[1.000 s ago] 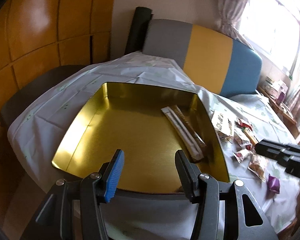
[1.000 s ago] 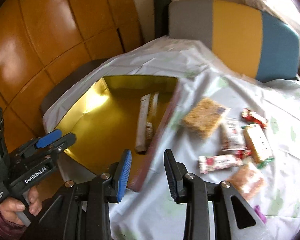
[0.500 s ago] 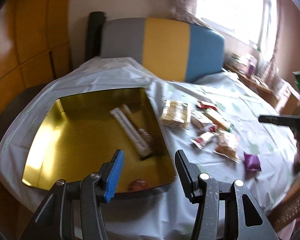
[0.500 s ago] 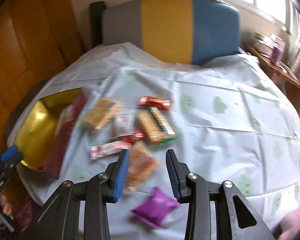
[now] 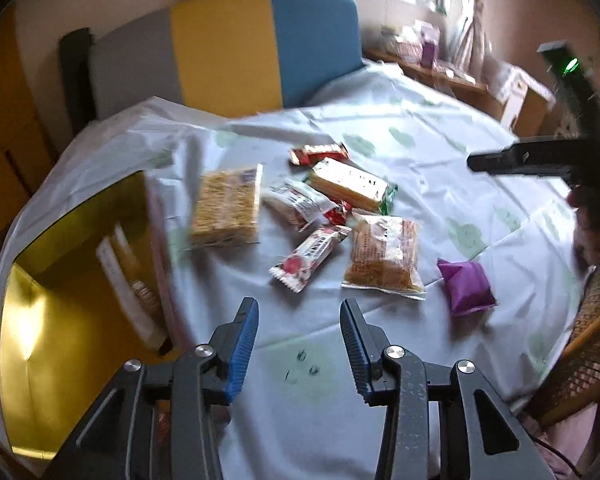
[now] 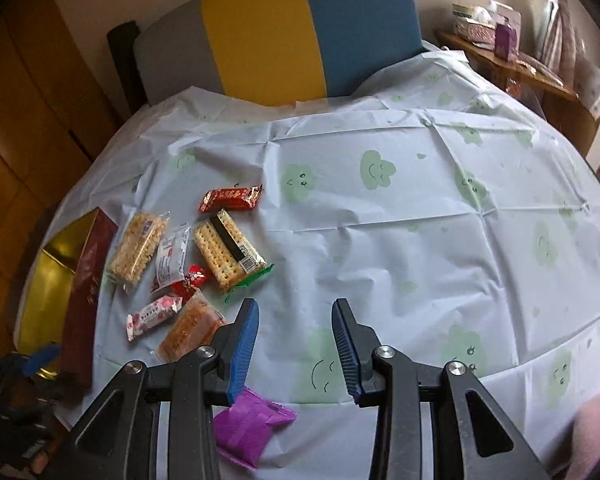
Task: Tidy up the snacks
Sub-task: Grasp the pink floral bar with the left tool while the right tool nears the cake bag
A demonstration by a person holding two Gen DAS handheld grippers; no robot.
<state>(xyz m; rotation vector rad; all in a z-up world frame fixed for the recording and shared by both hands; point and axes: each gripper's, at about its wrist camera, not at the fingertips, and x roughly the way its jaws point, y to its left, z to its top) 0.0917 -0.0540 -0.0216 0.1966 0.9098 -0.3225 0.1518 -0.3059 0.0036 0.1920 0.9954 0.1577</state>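
Purple foil snack pouch (image 6: pixel 249 426) just below-left of empty, spread right claw (image 6: pixel 294 344), nearer than left claw (image 5: pixel 298 346), also spread, narrowing.

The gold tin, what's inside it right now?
Inside the gold tin lies one long white snack stick, near its right wall. The tin's near corner is hidden behind the left tongs, so anything there cannot be seen.

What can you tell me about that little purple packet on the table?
The purple packet is a small, puffy pillow-shaped wrapper, glossy like foil or plastic, with crimped ends, apparently sealed. It lies flat on the cloud-print tablecloth, alone, apart from the other snacks. From the right wrist view it sits partly behind a finger; nothing grips it.
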